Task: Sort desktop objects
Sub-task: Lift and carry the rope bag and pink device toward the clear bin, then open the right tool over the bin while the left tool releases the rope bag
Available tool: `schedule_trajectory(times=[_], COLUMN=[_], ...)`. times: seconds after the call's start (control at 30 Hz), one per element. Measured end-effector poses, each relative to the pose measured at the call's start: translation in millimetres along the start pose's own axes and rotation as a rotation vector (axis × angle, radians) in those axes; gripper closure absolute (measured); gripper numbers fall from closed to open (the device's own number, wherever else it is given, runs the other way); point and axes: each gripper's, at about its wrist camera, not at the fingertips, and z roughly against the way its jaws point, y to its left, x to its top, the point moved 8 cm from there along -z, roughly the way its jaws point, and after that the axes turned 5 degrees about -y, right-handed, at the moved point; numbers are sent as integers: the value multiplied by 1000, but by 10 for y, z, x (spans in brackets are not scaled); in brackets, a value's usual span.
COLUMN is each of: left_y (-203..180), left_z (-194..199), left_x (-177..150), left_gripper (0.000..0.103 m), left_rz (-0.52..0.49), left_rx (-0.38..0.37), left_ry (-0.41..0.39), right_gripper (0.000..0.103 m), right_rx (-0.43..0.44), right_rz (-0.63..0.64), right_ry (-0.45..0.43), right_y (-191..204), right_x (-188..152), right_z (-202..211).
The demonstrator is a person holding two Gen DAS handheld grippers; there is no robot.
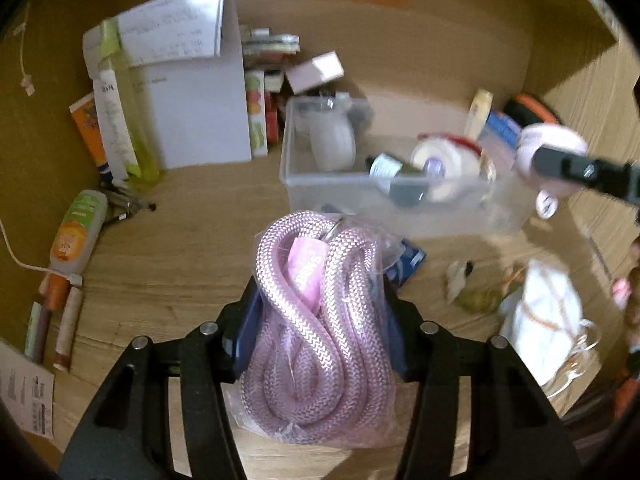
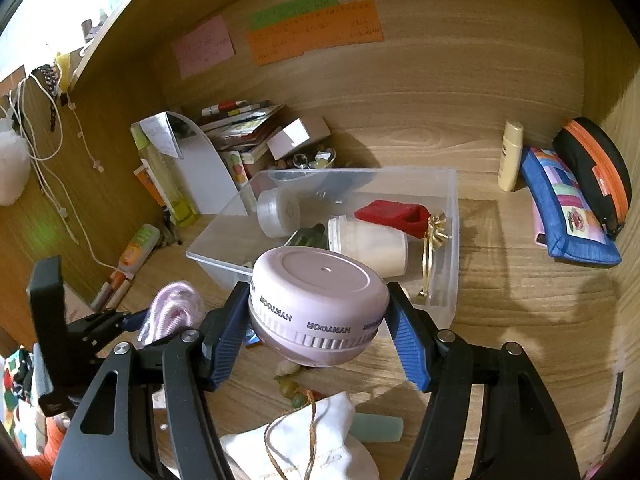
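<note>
My left gripper (image 1: 320, 320) is shut on a coiled pink rope in a clear bag (image 1: 320, 320), held above the wooden desk in front of the clear plastic bin (image 1: 304, 188). It also shows in the right wrist view (image 2: 172, 312). My right gripper (image 2: 318, 312) is shut on a round pink device marked HYNTOOR (image 2: 320, 304), held near the bin's front edge (image 2: 216, 260). From the left wrist view the device (image 1: 552, 148) hangs at the bin's right end. The bin holds a white jar (image 2: 280, 212), a white cup (image 2: 368, 244), a red item (image 2: 392, 212) and a gold ribbon.
A white file holder (image 1: 196, 112) with papers, books and a small box stand at the back left. A tube (image 1: 76, 232) and pens lie at the left. A white drawstring pouch (image 2: 304, 436) and beads lie near me. A cream bottle (image 2: 512, 156) and two zip pouches (image 2: 568, 204) are at the right.
</note>
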Motion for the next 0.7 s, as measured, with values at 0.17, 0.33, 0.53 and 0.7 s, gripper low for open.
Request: schedule_trajectory(times=[0.17, 0.33, 0.53, 0.7], left_y=[-37, -53, -121, -201], left_z=[107, 125, 84, -59], left_x=[280, 534, 762, 907], left_gripper=[50, 50, 50, 50], left_rz=[16, 7, 13, -5], left_rx=[-29, -35, -69, -83], left_ry=[-52, -85, -99, -98], right_gripper=[40, 40, 40, 40], right_rx=[12, 25, 26, 15], right_rz=[13, 9, 24, 22], right_ry=[-18, -33, -39, -43], right_y=[39, 45, 34, -56], right_x=[103, 231, 392, 545], right_z=[-11, -85, -221, -356])
